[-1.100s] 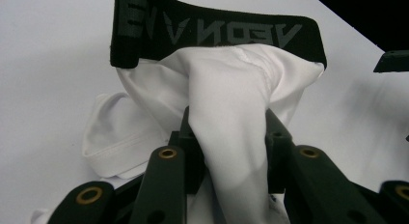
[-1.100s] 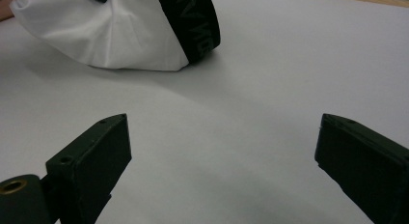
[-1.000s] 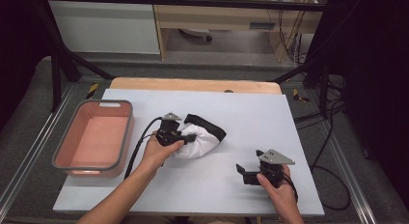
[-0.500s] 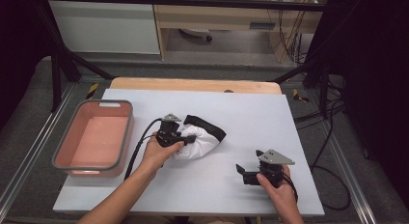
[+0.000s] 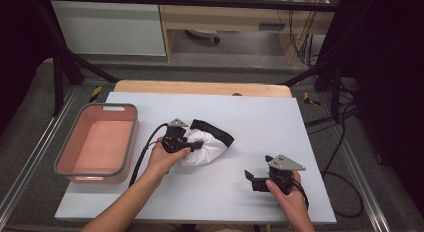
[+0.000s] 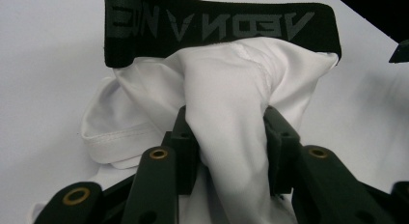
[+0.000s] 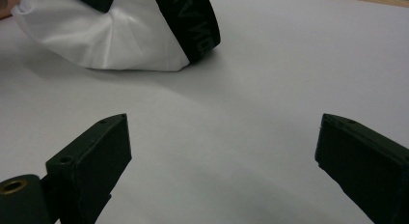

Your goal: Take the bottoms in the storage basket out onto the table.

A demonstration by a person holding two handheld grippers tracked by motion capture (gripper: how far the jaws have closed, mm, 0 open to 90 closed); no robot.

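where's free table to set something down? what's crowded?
Free: the far strip between the garment and the wooden edge; the right side past the right hand-held gripper; the near middle between the two forearms. The pink bin is empty too. Crowded: the middle-left, where the left hand-held gripper clamps the garment beside the bin.

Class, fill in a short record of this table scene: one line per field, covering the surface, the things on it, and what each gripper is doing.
surface: white table
cloth: white garment with black waistband, bunched near the middle
container: pink bin, at the table's left
left gripper: jaws shut on a fold of the garment
right gripper: jaws open above bare table, apart from the garment
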